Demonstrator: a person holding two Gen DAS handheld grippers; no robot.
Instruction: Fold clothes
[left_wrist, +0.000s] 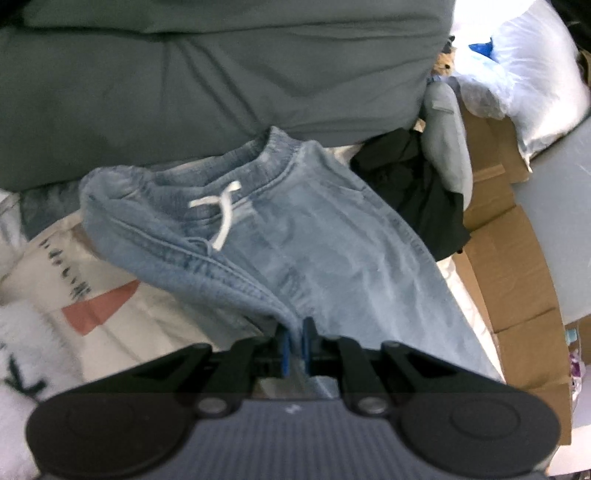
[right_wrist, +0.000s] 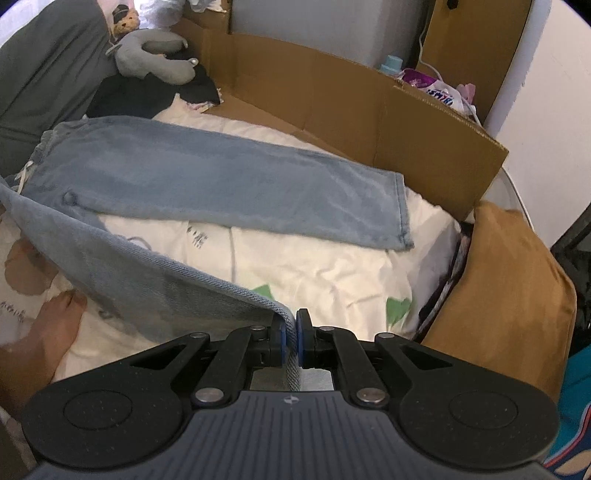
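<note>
Left tongs (left_wrist: 294, 343), right tongs (right_wrist: 290, 338): black linkage arms showing silver pivot screws, blue pads (right_wrist: 282, 341), ribbed grey housing, round black side discs.

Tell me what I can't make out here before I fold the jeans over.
- Left wrist view: the jeans lower legs are cut off by the left gripper body.
- Right wrist view: the waistband runs off the left edge; the held leg's hem disappears between the right gripper pads.
- Sheet print: blurred, unreadable.

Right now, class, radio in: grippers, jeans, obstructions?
Left gripper and right gripper shut on jeans. One leg lifted, other flat on bedsheet. Nothing obstructing.
</note>
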